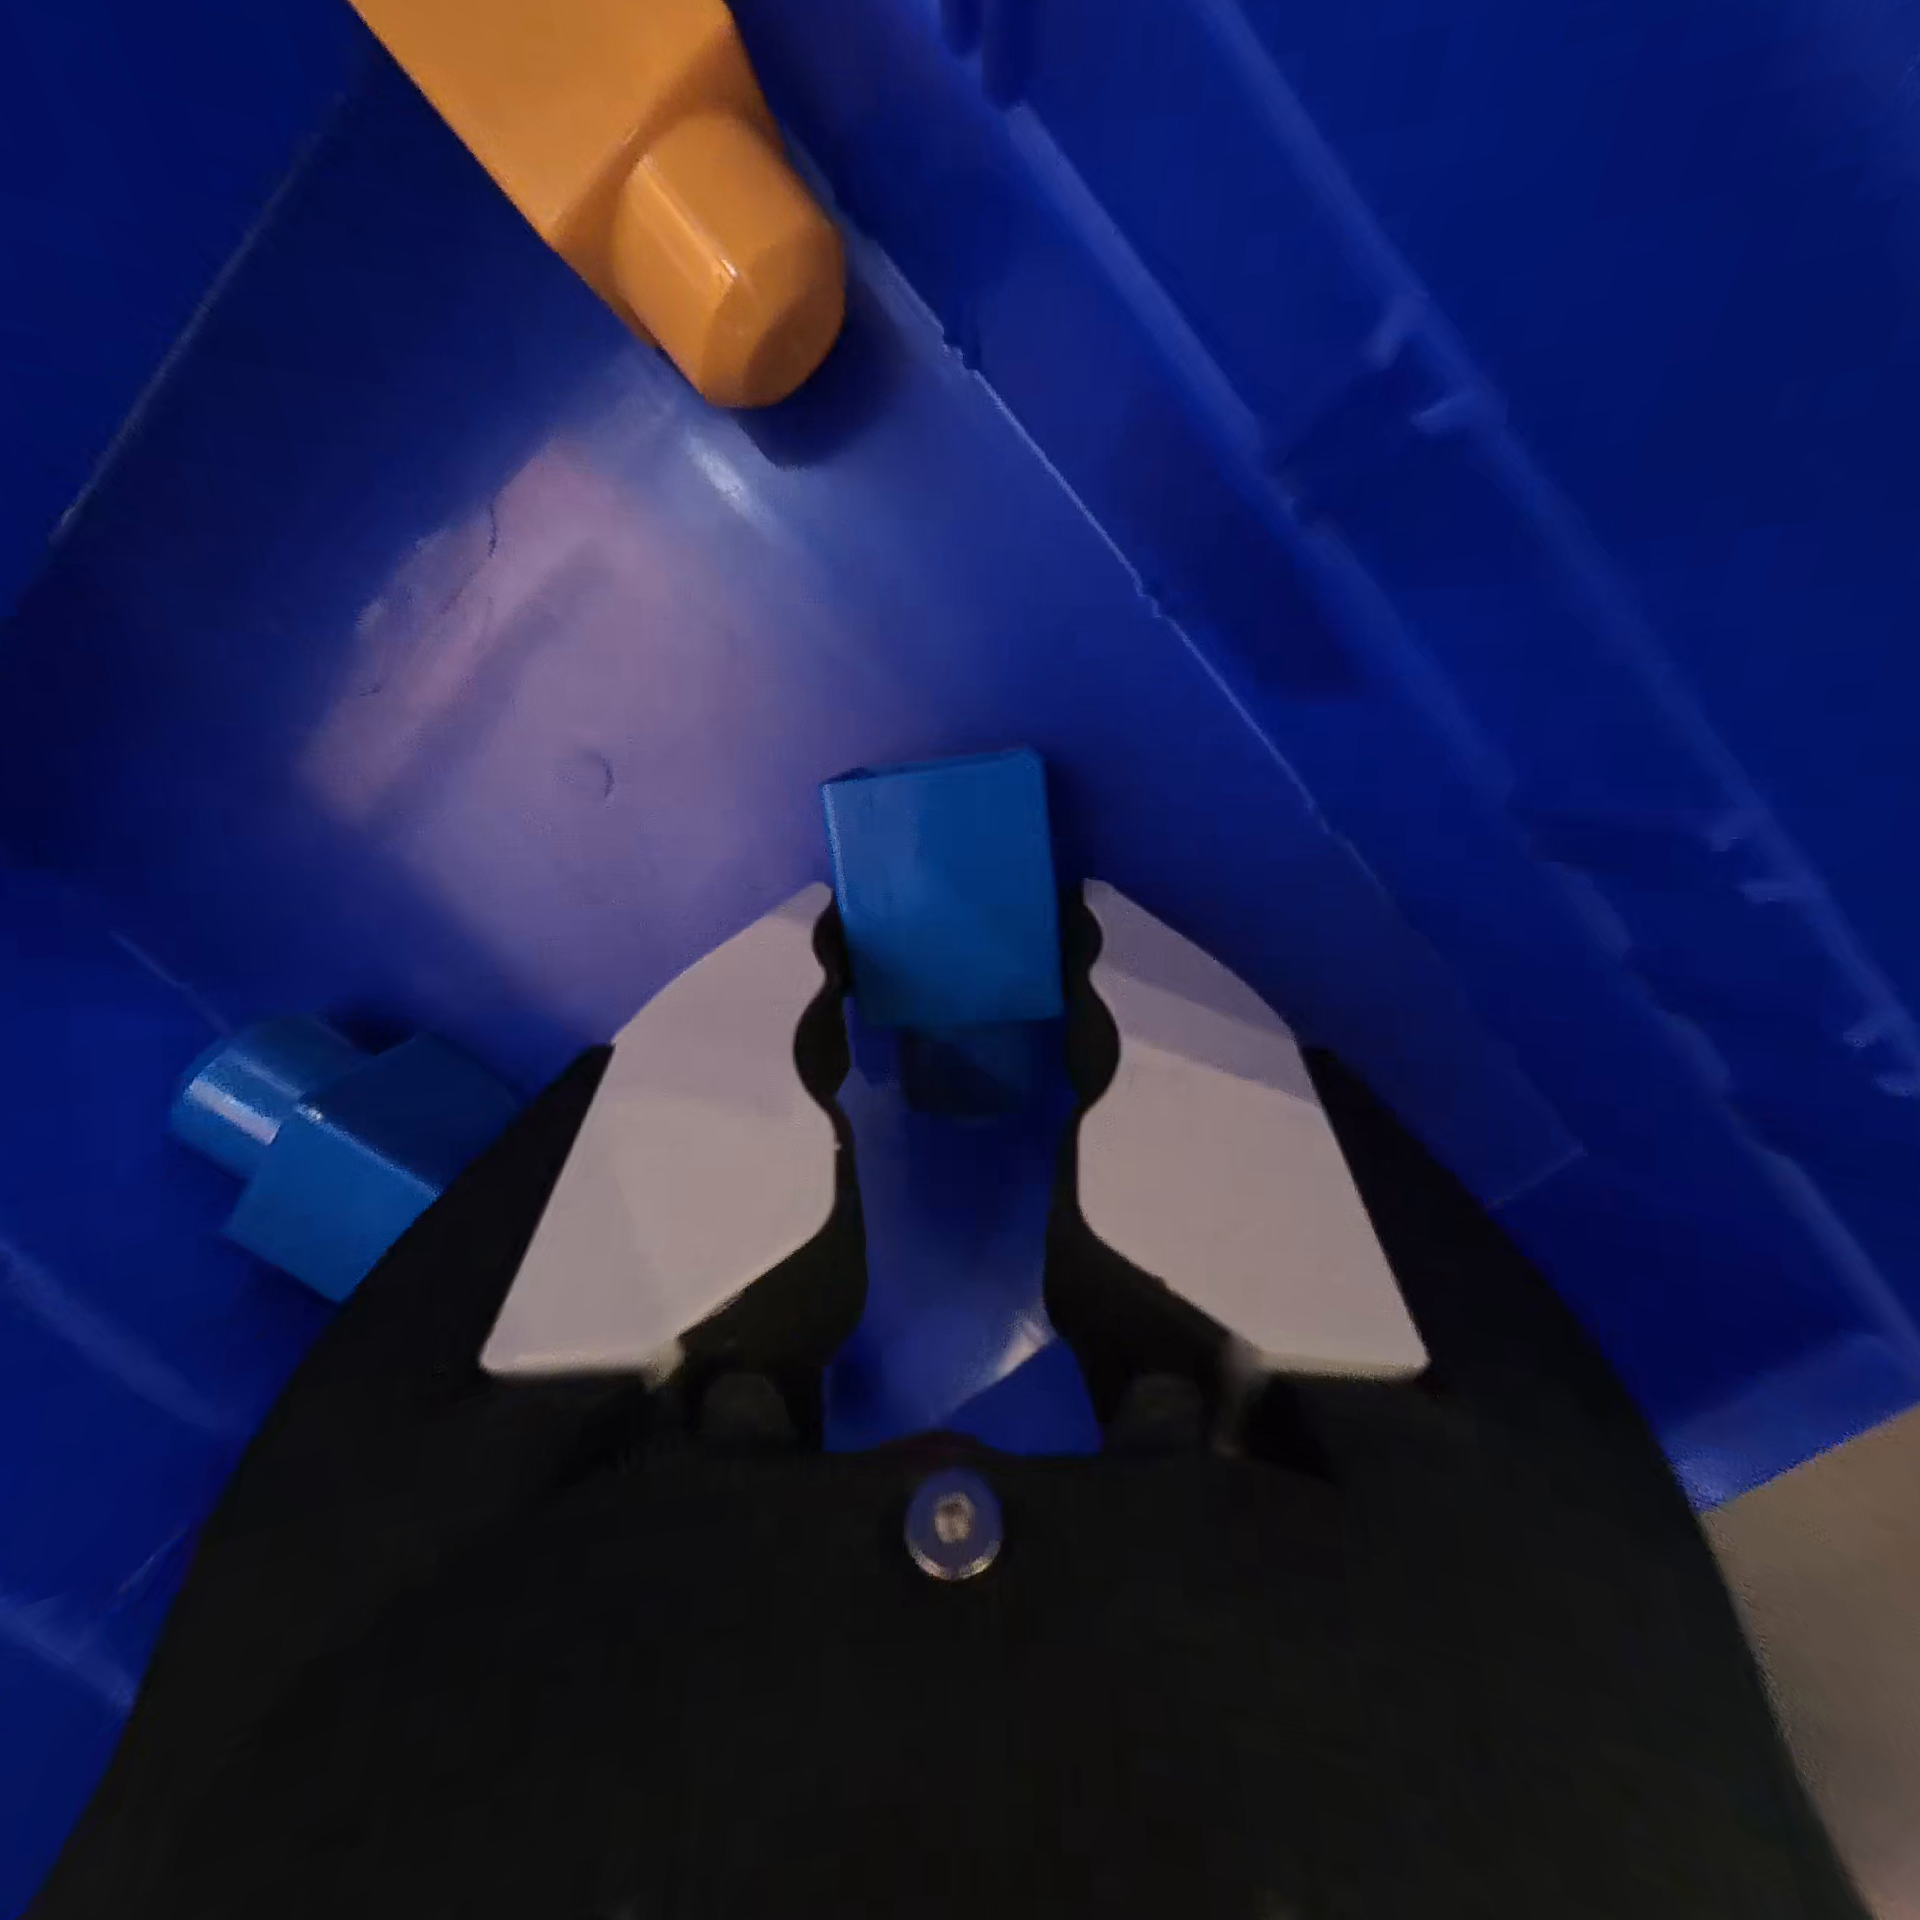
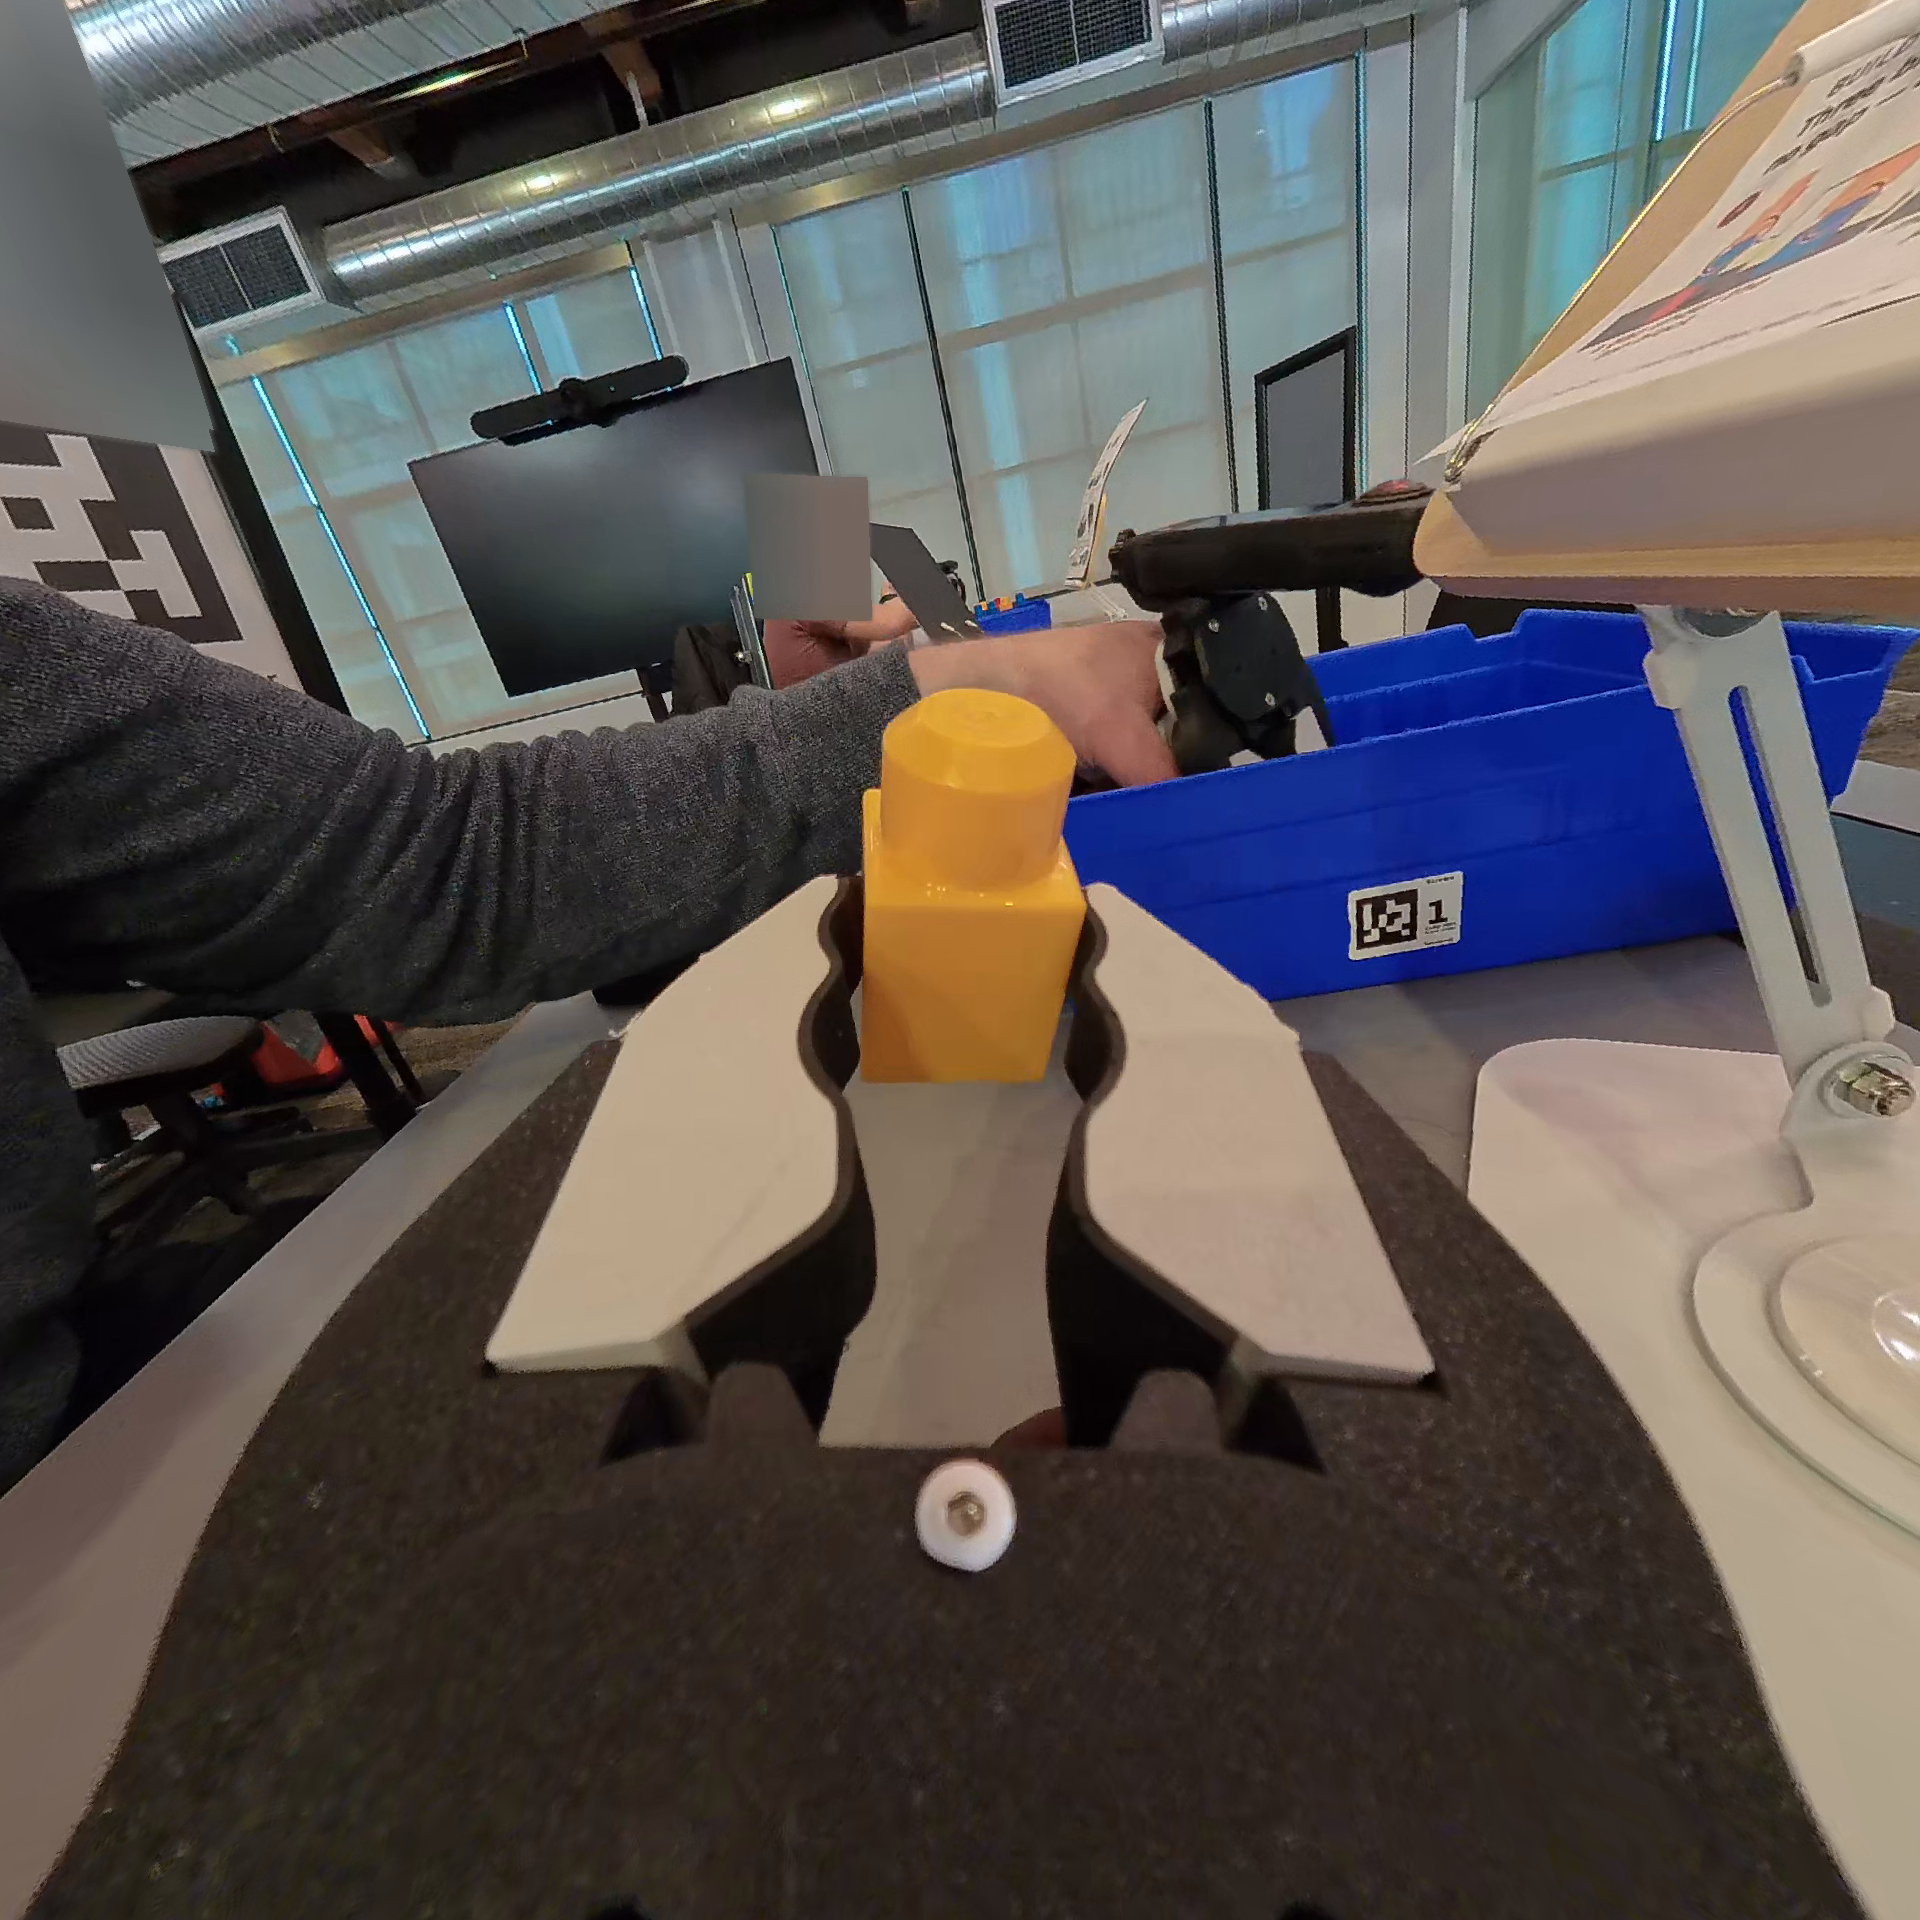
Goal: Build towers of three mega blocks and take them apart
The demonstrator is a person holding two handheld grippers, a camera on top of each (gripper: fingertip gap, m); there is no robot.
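Observation:
In the left wrist view, my left gripper [image 1: 951, 935] is down inside the blue bin [image 1: 520, 623] and is shut on a blue mega block [image 1: 940, 894] near the bin's right wall. Another blue block [image 1: 312, 1143] lies on the bin floor to the left. An orange block [image 1: 665, 197] lies at the top. In the right wrist view, my right gripper [image 2: 961, 935] is shut on a yellow block [image 2: 966, 904], held upright with its stud up above the table. The left gripper [image 2: 1236, 675] also shows there, reaching into the blue bin [image 2: 1455, 810].
A person's grey-sleeved arm [image 2: 416, 821] stretches across to the bin. A white stand [image 2: 1766, 883] holds a tilted board with a printed sheet [image 2: 1766, 260] at the right. Its base [image 2: 1662, 1195] sits on the grey table [image 2: 1351, 1029]. The gap from one gripper's tips to the other's is roughly 30 centimeters.

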